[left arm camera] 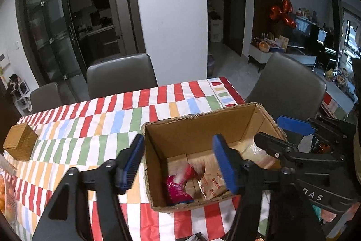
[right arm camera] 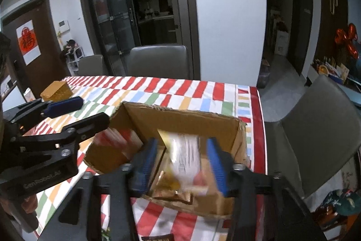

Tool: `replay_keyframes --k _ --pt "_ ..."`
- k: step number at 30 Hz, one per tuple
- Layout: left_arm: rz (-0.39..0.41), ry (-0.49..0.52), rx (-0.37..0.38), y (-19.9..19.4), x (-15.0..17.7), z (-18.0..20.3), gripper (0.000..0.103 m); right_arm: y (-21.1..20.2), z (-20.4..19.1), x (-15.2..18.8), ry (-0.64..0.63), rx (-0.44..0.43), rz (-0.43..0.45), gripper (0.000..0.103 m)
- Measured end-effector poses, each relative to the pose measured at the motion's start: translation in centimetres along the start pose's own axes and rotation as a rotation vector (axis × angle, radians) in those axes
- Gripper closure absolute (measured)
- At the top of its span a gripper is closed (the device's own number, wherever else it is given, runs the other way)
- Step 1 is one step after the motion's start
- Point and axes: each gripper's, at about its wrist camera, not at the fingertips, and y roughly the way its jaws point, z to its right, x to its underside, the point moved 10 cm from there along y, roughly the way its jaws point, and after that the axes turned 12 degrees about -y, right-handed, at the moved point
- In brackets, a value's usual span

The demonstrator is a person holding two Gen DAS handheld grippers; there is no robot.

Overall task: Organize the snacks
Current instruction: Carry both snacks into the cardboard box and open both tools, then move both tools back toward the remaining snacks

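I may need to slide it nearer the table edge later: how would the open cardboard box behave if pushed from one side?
The cardboard box would probably slide rather than tip: it sits broad and low on the tablecloth. Its ragged top rim suggests soft walls that may buckle under a high push. The snack packets inside look light, so they add little weight.

A bench [left arm camera: 94, 128] is covered by a cloth checked in red, white, green, blue and orange. A small woven basket [left arm camera: 19, 145] is set near its left edge. Grey padded chairs [left arm camera: 120, 75] are drawn up along the far side, and another chair [right arm camera: 315, 128] is placed at the right end. Dark glass doors [right arm camera: 112, 12] are seen behind. Red foil balloons [left arm camera: 283, 12] are seen above a cluttered sideboard [left arm camera: 266, 51].
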Motion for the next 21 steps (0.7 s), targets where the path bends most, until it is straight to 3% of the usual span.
replay_keyframes --k 8,13,21 --pt "0.037 0.003 -0.023 -3.7 2.1 -0.5 0.034 -2.6 -1.4 1.8 -0.059 0.02 0.014 0.052" --pt "0.058 -0.009 0.006 -6.6 3.8 -0.2 0.034 -5.0 -2.8 3.8 -0.1 0.022 0.024 0.05" --pt "0.046 0.052 0.033 -9.1 7.6 2.1 0.032 -8.4 -3.4 6.9 -0.109 0.016 0.037 0.05"
